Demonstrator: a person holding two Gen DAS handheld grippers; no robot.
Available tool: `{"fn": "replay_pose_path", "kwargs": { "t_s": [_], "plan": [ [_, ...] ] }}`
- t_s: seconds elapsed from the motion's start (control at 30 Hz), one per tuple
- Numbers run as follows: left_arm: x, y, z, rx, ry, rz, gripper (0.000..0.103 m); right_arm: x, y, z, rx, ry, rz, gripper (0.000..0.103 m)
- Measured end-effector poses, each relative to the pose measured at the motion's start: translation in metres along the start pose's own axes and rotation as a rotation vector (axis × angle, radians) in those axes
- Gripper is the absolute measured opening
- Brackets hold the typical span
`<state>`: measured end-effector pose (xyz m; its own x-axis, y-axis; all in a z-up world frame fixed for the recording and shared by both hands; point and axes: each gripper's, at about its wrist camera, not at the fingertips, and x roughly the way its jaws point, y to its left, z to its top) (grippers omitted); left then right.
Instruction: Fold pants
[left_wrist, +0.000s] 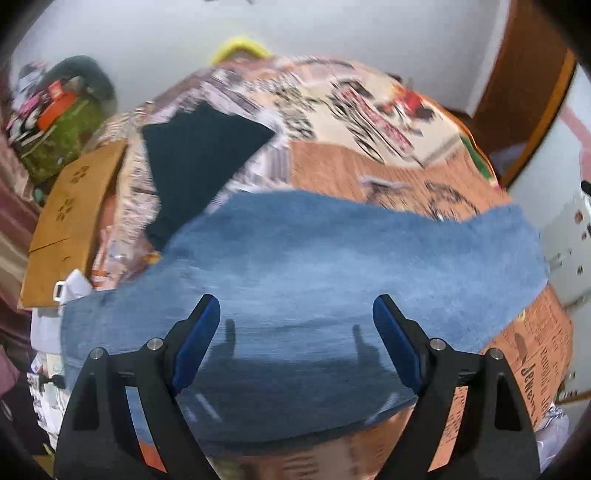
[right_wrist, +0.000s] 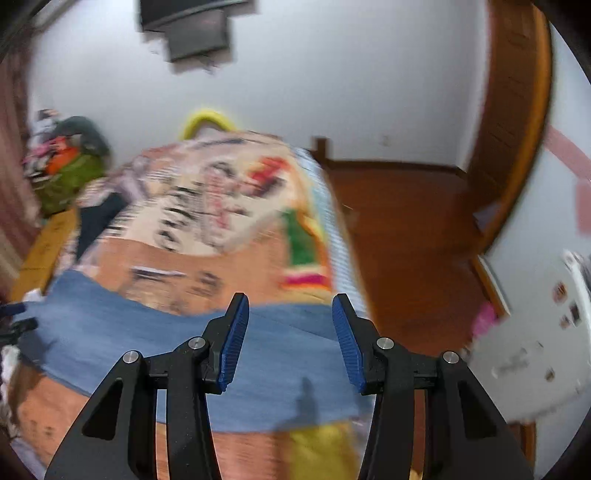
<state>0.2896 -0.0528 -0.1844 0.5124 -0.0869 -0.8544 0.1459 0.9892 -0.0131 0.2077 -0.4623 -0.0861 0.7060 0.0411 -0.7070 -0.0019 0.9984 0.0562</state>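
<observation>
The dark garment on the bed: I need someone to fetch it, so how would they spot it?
Start at the bed with its patterned orange cover. Blue jeans lie across its near end. The dark garment lies just beyond them, beside a cardboard sheet: flat, plain navy, unpatterned.

The left gripper (left_wrist: 295, 310) points steeply downward with its jaws spread wide, the blue pads (left_wrist: 197, 339) clear of anything and nothing between them. The right gripper (right_wrist: 290, 314) tilts down at a shallower angle, its jaws parted to a narrower gap, also with nothing held between its ribbed blue pads (right_wrist: 349, 343). Both views are blurred.
</observation>
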Motion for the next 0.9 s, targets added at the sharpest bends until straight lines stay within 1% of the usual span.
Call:
{"fn": "replay_pose_path", "kwargs": {
  "t_s": [0.07,0.17,0.23,0.3,0.33,0.43,0.47,0.57,0.7,0.77,0.8,0.83,0.9],
  "plan": [
    [-0.014,0.025,0.001,-0.042,-0.029,0.019,0.085,-0.002,0.028,0.004,-0.040,-0.022,0.056,0.043],
    [-0.031,0.066,-0.001,-0.107,-0.062,0.047,0.086,0.000,0.084,0.014,-0.121,-0.052,0.158,0.045],
    [-0.039,0.096,-0.005,-0.153,-0.078,0.083,0.087,0.004,0.114,0.015,-0.158,-0.055,0.212,0.046],
    [-0.044,0.128,-0.012,-0.201,-0.087,0.121,0.087,0.013,0.153,0.016,-0.213,-0.050,0.274,0.046],
    [-0.046,0.149,-0.016,-0.236,-0.087,0.142,0.087,0.018,0.169,0.016,-0.237,-0.045,0.295,0.046],
    [-0.044,0.193,-0.029,-0.308,-0.076,0.175,0.088,0.040,0.209,0.016,-0.306,-0.016,0.342,0.046],
    [-0.041,0.206,-0.032,-0.328,-0.065,0.183,0.088,0.050,0.226,0.015,-0.334,0.000,0.361,0.046],
    [-0.023,0.244,-0.041,-0.376,-0.012,0.214,0.088,0.073,0.259,0.013,-0.370,0.041,0.392,0.046],
    [0.012,0.288,-0.055,-0.466,0.056,0.196,0.088,0.111,0.300,0.006,-0.407,0.115,0.426,0.046],
    [0.029,0.303,-0.060,-0.499,0.080,0.177,0.088,0.128,0.319,0.002,-0.424,0.154,0.429,0.046],
    [0.037,0.309,-0.063,-0.520,0.096,0.164,0.086,0.142,0.330,-0.002,-0.435,0.180,0.434,0.046],
    [0.049,0.314,-0.064,-0.546,0.120,0.140,0.083,0.150,0.339,-0.003,-0.442,0.197,0.440,0.046],
    [0.069,0.316,-0.064,-0.551,0.150,0.090,0.067,0.168,0.354,-0.003,-0.459,0.222,0.471,0.046]
  ]
}}
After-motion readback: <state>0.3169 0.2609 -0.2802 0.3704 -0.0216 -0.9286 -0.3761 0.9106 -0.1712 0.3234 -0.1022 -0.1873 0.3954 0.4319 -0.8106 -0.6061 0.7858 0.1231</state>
